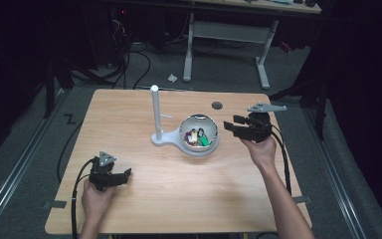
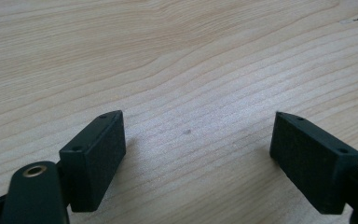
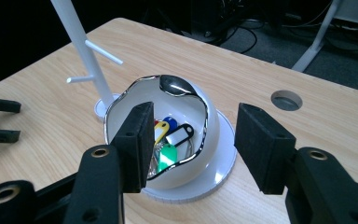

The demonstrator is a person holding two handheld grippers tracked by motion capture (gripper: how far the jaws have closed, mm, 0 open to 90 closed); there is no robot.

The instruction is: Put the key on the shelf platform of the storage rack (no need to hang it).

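Desk (image 1: 169, 199), bowl of key tags, both tongs empty

White bowl (image 1: 199, 135) sits mid-desk beside a pegged stand (image 1: 155, 114); the key tags (image 3: 170, 140) inside look light, hard plastic, probably slippery, so I'd grab one by its ring. Right tongs (image 3: 193, 144) hover spread just right of the bowl, left tongs (image 2: 198, 158) spread near the front-left corner.

A white bowl (image 3: 213, 133) sits on the wooden table (image 1: 179, 199) just ahead of the right gripper (image 1: 234, 125), holding key tags (image 3: 168, 156) (green, yellow, blue and white). A white pegged stand (image 1: 155, 112) rises beyond the bowl. A round hole (image 1: 217, 105) lies near that gripper. The left gripper (image 1: 127, 174) is well apart from them all.
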